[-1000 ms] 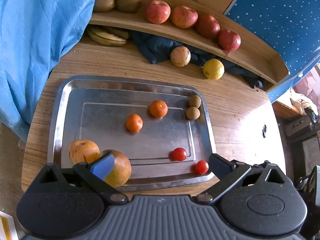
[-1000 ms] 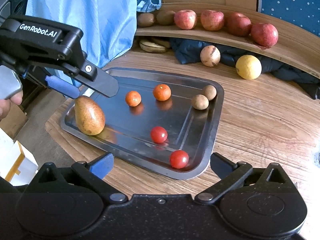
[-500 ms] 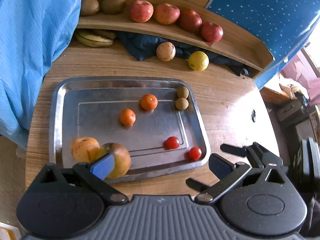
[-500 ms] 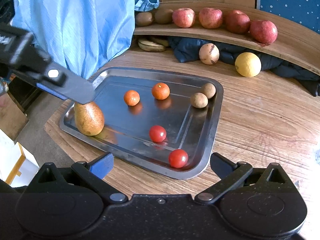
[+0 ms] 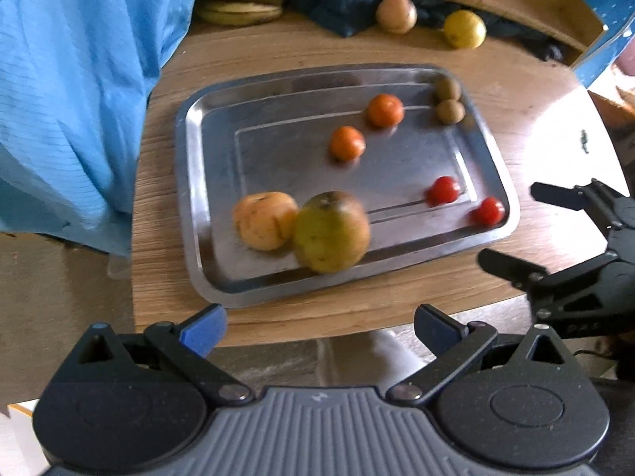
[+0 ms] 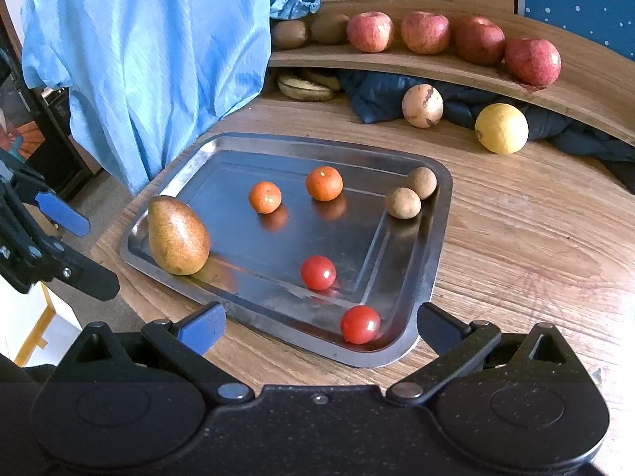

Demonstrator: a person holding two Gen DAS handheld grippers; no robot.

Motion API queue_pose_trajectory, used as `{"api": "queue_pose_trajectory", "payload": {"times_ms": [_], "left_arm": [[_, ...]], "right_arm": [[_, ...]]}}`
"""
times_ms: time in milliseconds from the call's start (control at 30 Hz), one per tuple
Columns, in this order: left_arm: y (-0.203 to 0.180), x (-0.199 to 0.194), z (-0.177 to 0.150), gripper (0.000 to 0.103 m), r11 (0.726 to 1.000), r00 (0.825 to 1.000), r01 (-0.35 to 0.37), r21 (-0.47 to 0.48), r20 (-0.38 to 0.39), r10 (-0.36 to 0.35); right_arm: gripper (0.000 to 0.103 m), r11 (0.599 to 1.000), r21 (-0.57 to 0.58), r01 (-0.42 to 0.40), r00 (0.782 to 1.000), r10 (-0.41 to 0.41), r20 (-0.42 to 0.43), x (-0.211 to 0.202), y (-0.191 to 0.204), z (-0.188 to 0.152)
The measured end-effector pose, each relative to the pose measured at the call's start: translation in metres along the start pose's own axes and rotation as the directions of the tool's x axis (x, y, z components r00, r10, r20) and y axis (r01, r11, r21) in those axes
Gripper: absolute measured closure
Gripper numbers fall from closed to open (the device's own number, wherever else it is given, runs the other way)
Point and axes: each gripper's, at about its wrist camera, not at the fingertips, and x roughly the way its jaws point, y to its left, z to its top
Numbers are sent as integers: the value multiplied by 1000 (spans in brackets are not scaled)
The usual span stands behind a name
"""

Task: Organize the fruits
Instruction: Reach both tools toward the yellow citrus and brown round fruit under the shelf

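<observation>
Both claws hang spread and empty near a rectangular steel tray point(image 6: 434, 238) of fruit.

In the lower half of the right wrist view, the right gripper point(image 6: 319, 327) gapes wide at the tray's near edge; the left gripper point(image 6: 77, 248) sits at far left, fingers apart, holding nothing. A brown speckled pear point(image 6: 177, 236) stands at the tray's left end. Two small oranges point(image 6: 293, 190) lie mid-tray, two red cherry tomatoes point(image 6: 337, 297) nearer the bottom, two round brown fruits point(image 6: 412, 192) at the upper right corner.
</observation>
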Motion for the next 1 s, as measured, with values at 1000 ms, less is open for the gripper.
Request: {"api": "queue_pose_trajectory", "payload": {"times_ms": [1000], "left_arm": [[-4,21,116,1,984,997,36,174,59,-47]], "right_arm": [[1,982,141,122,993,-122,-9,32,-33,39]]}}
